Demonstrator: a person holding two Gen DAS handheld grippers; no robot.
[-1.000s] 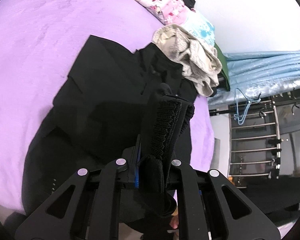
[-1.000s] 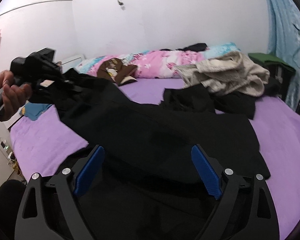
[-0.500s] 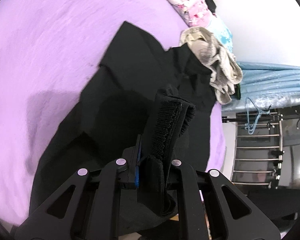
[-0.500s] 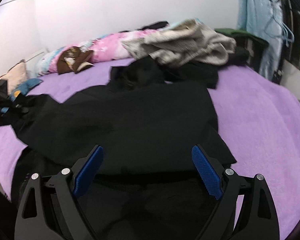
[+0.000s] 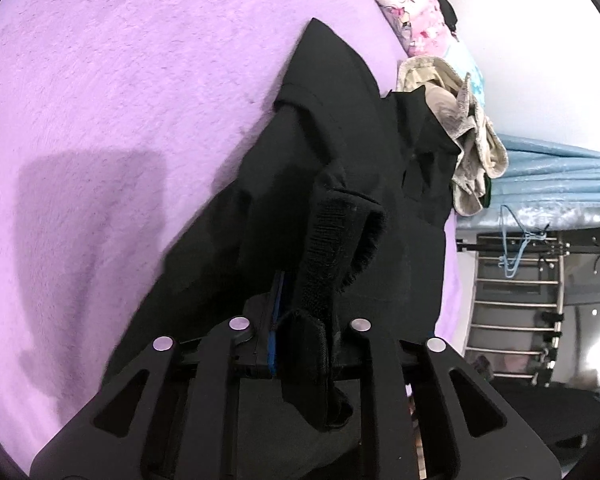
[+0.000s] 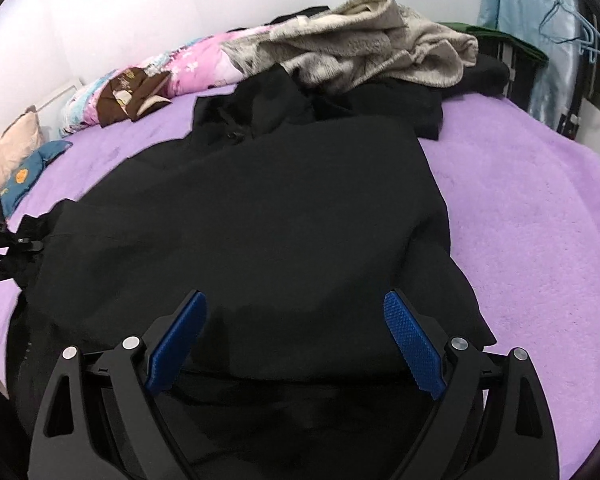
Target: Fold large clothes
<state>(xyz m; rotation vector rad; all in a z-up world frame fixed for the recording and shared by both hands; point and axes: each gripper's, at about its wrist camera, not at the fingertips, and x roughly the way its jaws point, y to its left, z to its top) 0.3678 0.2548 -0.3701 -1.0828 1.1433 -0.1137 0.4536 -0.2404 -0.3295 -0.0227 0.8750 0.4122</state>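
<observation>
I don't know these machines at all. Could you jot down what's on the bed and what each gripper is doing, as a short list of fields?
surface: purple bed cover
main item: black garment, spread flat on the cover
left gripper: jaws have just been opening, black cuff between them
right gripper: open, empty, over the garment's near edge
behind garment: beige knit pile, pink floral quilt
far right: blue hangers

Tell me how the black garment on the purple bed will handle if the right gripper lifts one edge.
Probably floppy: the black garment lies creased and draped over the purple bed. Its cuff sags between the left gripper's fingers, so one lifted edge will likely drag the rest, not raise it flat.
</observation>
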